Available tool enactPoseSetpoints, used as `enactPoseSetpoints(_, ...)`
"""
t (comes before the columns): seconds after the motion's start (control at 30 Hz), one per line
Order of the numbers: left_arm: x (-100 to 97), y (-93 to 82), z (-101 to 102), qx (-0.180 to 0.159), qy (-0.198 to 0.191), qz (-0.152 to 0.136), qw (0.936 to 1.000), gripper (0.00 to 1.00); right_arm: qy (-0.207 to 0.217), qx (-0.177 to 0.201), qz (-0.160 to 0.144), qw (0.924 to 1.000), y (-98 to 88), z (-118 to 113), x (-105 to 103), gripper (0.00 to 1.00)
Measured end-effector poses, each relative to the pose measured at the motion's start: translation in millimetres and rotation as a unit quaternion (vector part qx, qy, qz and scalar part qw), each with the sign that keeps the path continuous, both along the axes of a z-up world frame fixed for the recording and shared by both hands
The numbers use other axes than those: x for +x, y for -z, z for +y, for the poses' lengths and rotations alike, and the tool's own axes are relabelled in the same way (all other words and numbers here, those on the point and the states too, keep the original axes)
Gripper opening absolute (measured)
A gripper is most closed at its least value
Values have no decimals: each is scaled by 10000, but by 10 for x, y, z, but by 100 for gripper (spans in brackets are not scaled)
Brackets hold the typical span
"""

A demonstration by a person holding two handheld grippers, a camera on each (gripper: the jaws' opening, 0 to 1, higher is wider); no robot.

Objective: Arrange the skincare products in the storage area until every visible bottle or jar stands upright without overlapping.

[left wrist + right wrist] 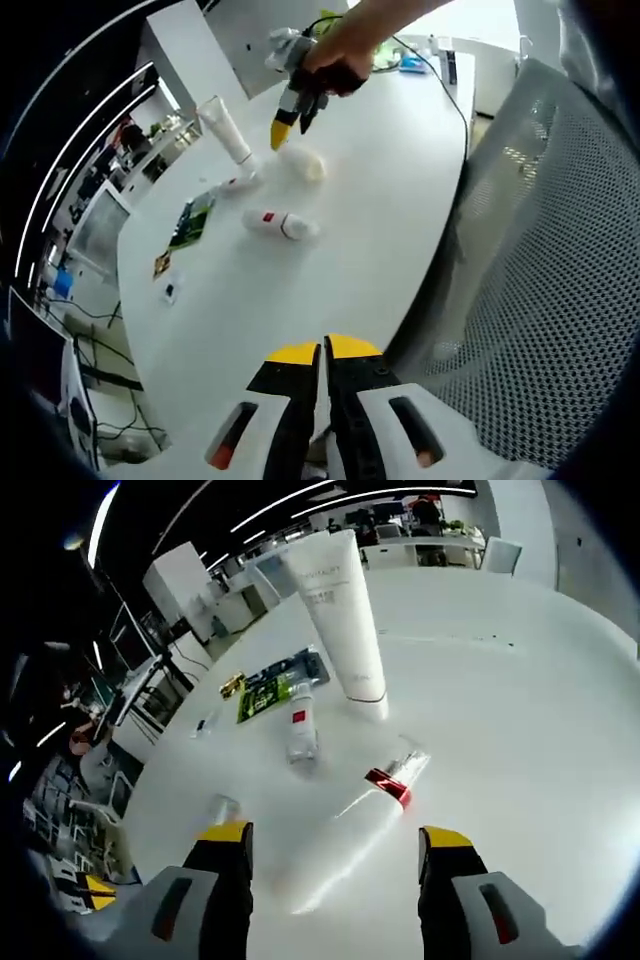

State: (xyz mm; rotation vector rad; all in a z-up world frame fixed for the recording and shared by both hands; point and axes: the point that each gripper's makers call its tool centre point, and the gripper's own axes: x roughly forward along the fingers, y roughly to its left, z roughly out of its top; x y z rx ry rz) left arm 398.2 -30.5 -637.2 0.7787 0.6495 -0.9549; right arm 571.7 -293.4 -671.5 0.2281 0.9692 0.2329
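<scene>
my right gripper (335,855) has its jaws wide apart, straddling a lying white tube (350,840) on the counter (520,710), long axis running away between them, red band at the far end. left gripper (322,365) jaws together, way back

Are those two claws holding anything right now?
No. The left claw is shut on nothing; the right claw is open, straddling a lying white tube without gripping it.

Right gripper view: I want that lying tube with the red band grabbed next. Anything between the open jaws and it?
Nothing visible: the right gripper is open and the lying tube sits between its jaws on the bare table.
</scene>
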Motion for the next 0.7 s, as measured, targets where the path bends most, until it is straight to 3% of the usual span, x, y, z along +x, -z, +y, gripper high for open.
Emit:
enactPoseSetpoints(0.37,-11,49,27,82,-39,111,9999,1,-39,-207,149,9997,147,-96,173,54)
enactPoseSetpoints(0.7,-31,80,50,162,-62,194,9997,1,-340,-336,304,9984,284,-109,189,40)
